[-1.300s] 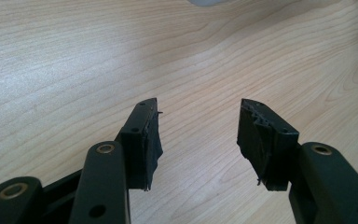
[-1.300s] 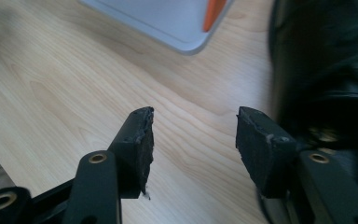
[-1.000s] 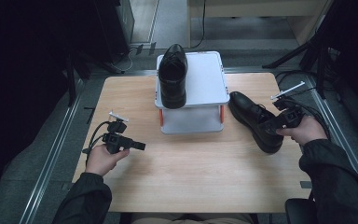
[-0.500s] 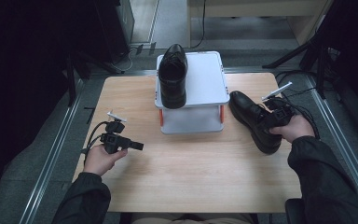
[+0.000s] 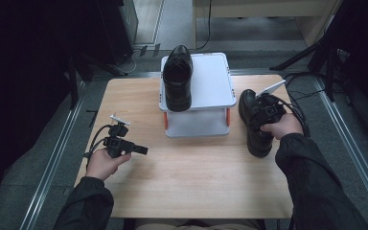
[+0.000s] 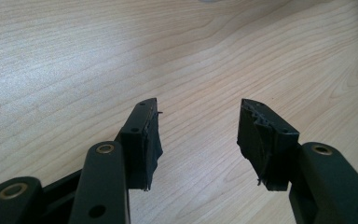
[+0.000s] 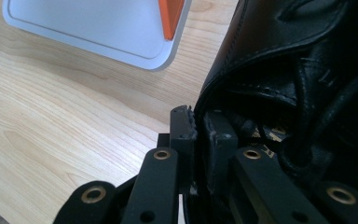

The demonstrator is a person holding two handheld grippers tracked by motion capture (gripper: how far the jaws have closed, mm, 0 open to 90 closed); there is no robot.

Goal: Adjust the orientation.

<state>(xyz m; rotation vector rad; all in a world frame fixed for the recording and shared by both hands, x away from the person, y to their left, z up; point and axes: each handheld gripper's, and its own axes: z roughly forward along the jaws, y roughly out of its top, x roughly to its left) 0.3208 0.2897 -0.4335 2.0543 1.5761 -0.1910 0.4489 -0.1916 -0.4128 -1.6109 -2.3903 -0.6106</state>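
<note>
2 black shoes were in play. 1 shoe (image 5: 178, 78) stood on top of the white stand (image 5: 211, 81) at the far middle of the wooden surface (image 5: 196, 177), its toe pointing toward the person and its heel hanging over the far edge of the stand. The other shoe (image 5: 254, 125) lay on the surface just to the right of the stand, near it, with its toe also toward the person.

The right tongs (image 5: 267, 112) sat at that second shoe's opening, the right hand (image 5: 281, 127) wrapped around their body. In the right gripper view the right tongs (image 7: 204, 122) had just closed and were clenched on the shoe's (image 7: 298, 70) leather rim, 1 jaw outside the wall and 1 inside the opening, with the laces just beside the inner jaw. A corner of the stand (image 7: 98, 28) with an orange post (image 7: 171, 16) showed beyond them.

The left tongs (image 5: 136, 149) were held by the left hand (image 5: 104, 163) low over the near-left part of the surface, well apart from both shoes and pointing toward the right. In the left gripper view the left tongs (image 6: 198, 126) stood released, their 2 jaws spread with bare wood (image 6: 98, 56) between them and nothing gripped.
</note>
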